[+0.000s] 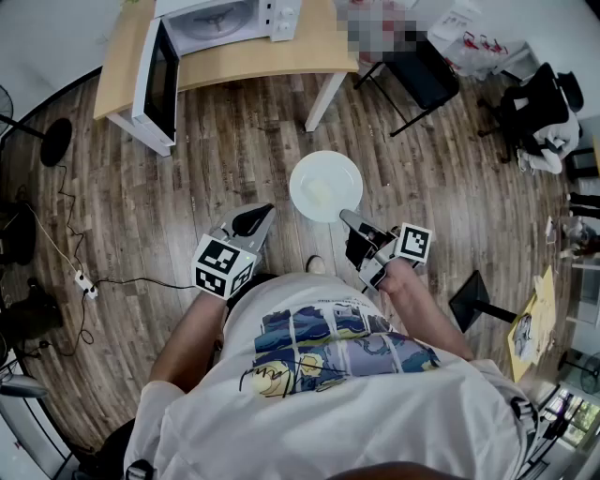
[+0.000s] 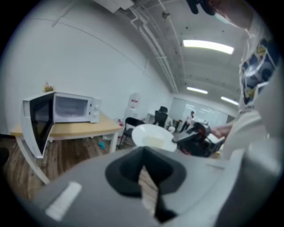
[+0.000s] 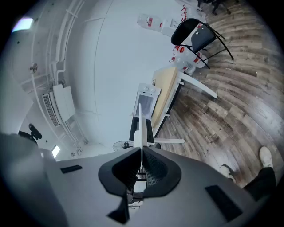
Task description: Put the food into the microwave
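Head view crops the microwave (image 1: pixel 225 21); right gripper (image 1: pixel 349 217) pinches the plate (image 1: pixel 314 172), left gripper (image 1: pixel 261 216) closed, empty.

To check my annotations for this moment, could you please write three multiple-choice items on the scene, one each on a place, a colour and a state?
1. Where does the microwave stand?
A. on the wooden floor
B. on the wooden table
C. on a chair

2. What colour is the plate?
A. white
B. red
C. black

3. How is the microwave's door?
A. shut
B. swung open
C. taken off

Key:
1 B, since the head view shows the microwave on the tabletop.
2 A, since the plate clamped by its rim in the right gripper is white.
3 B, since the door stands swung out to one side of the oven.
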{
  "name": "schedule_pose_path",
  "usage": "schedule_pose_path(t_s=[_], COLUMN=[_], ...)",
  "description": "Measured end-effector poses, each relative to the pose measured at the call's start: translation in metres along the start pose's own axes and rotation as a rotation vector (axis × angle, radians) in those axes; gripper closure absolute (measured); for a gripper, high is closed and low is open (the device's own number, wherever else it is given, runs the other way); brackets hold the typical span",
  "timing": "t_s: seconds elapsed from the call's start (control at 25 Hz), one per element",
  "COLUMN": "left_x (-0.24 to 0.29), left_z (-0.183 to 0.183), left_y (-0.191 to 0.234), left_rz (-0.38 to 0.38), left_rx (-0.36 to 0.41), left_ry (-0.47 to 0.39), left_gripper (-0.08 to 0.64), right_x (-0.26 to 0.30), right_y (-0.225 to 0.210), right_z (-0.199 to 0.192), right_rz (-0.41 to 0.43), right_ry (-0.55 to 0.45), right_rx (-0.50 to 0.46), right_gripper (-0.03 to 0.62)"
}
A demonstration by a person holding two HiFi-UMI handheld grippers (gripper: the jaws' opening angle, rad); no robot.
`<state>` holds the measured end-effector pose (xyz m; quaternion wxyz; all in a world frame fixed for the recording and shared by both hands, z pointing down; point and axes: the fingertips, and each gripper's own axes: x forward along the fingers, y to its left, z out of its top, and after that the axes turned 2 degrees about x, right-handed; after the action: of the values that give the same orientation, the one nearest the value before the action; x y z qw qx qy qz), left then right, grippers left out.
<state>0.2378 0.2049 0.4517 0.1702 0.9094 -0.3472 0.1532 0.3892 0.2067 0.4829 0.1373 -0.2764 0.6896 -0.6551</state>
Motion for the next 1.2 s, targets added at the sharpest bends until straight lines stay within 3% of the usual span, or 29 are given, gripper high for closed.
schedule_pose_path(t_s=[0.24,0.52,0.84,1.2], left_x=[0.035,-0.002,-0.096,-0.192], left_z=[0.017,0.008,0.003,-0.001], left_y=[-0.055,-0.046,0.020,0.114], left_rz=[0.070,0.147,0.139,0.134], left_rx=[-0.028,-0.060,0.018,0.095], left_ry=[-0.036,-0.049,-0.098,-0.084], left_gripper=[0.552,0.552,0.552,0.552], right_x=[-0.048,-0.023,0.049,0.145], right_y=[-0.010,-0.016,-0.001,0.034], right_z=[0.021,0.004,-0.040,-0.069], right_rz=[-0.012,0.002,-0.027,-0.004], right_ry=[0.075,0.120,0.041,-0.084], right_rx=[-0.078,-0.054,-0.029,0.024], right_gripper=[0.577,0.577,0.576,0.578])
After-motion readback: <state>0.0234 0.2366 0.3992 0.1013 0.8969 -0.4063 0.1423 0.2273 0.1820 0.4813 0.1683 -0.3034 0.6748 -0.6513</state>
